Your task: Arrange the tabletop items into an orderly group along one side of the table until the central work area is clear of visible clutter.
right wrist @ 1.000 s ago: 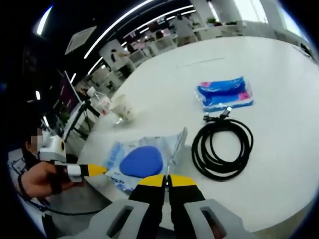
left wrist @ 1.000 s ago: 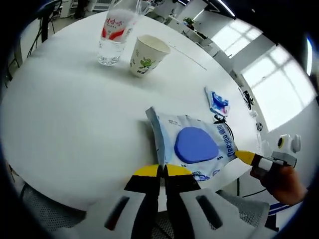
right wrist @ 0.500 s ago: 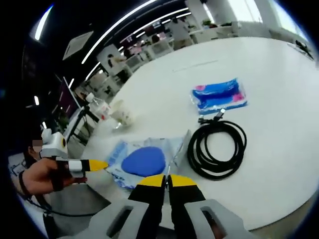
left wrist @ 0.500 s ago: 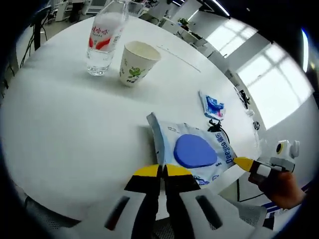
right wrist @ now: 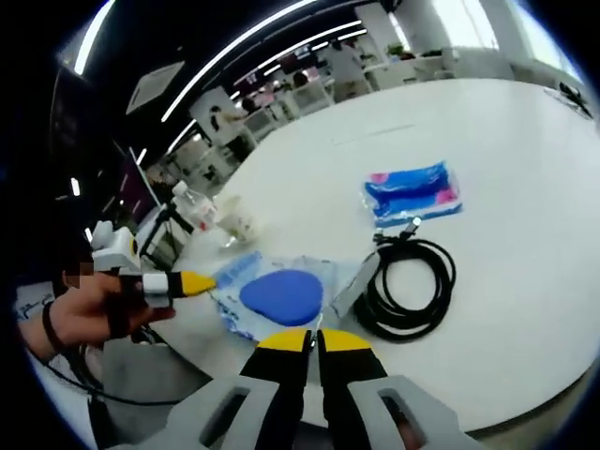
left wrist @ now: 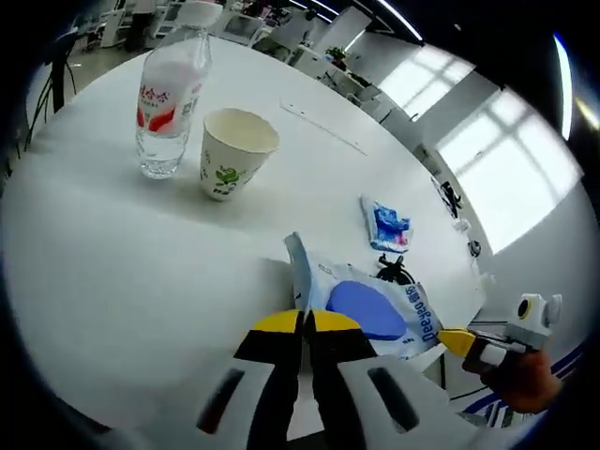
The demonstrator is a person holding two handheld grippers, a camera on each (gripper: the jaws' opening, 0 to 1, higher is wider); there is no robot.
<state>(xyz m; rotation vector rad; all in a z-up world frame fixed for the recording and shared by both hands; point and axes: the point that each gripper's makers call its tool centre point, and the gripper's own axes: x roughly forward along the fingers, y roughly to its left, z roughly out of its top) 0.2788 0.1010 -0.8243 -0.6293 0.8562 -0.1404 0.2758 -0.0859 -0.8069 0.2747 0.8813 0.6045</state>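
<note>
On the round white table [left wrist: 112, 272] I count one water bottle [left wrist: 169, 108], one paper cup [left wrist: 231, 153], one clear packet with a blue pad inside [left wrist: 366, 309], one small blue wipes pack [left wrist: 385, 226] and one coil of black cable [right wrist: 410, 288]. From my left gripper view the cable is mostly hidden behind the packet, with just a dark loop showing at its far edge; from my right gripper view the bottle and cup are small and blurred at the far side of the table, so I cannot read their labels. My left hand-held gripper [left wrist: 302, 322] has its yellow-tipped jaws pressed together, and they look to be pinching the near edge of the packet, which is raised off the table at that corner. My right hand-held gripper [right wrist: 312, 339] is likewise closed, its tips at the packet's opposite edge; whether they truly grip the film I cannot tell. The packet lies near the table's edge between both grippers, with the cable just beside it and the wipes pack beyond.
</note>
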